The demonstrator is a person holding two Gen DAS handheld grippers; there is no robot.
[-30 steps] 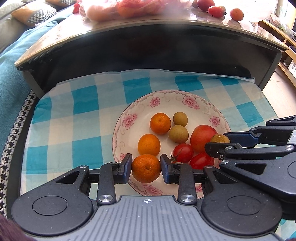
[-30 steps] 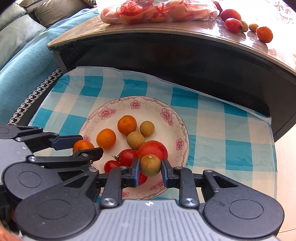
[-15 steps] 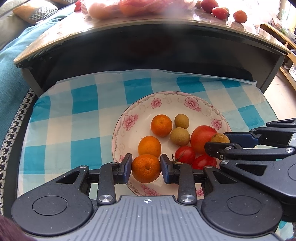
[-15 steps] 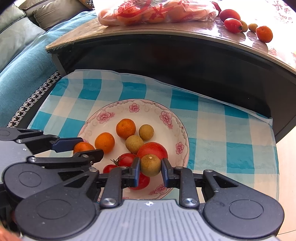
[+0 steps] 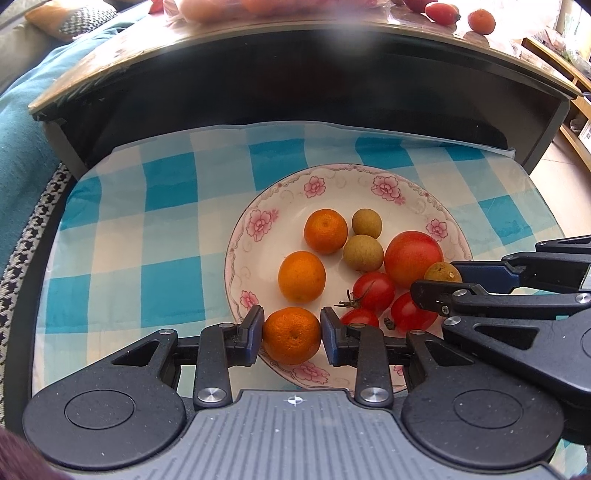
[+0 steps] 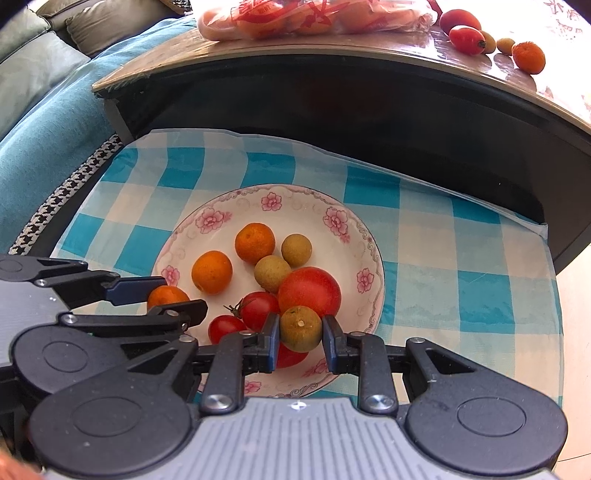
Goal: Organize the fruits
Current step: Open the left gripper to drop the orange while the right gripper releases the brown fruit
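Note:
A white plate with pink flowers (image 5: 258,225) (image 6: 354,229) sits on a blue checked cloth (image 5: 166,229). It holds two tangerines (image 5: 325,230), two longans (image 5: 364,253), a big red tomato (image 5: 413,258) and several cherry tomatoes (image 5: 373,291). My left gripper (image 5: 291,334) is shut on a tangerine (image 5: 291,335) over the plate's near rim. My right gripper (image 6: 300,328) is shut on a brown-green longan (image 6: 300,328) just above the big tomato (image 6: 309,290). Each gripper shows in the other's view, the right (image 5: 443,277) and the left (image 6: 166,295).
A dark curved table (image 6: 369,85) rises behind the cloth. On its top lie a bag of fruit (image 6: 314,16), tomatoes (image 6: 465,35) and a tangerine (image 6: 530,57). A teal sofa (image 6: 48,122) is at left, floor at right.
Both grippers keep their fruit and have drifted slightly back and up from the plate; the fruit on the plate has not moved.

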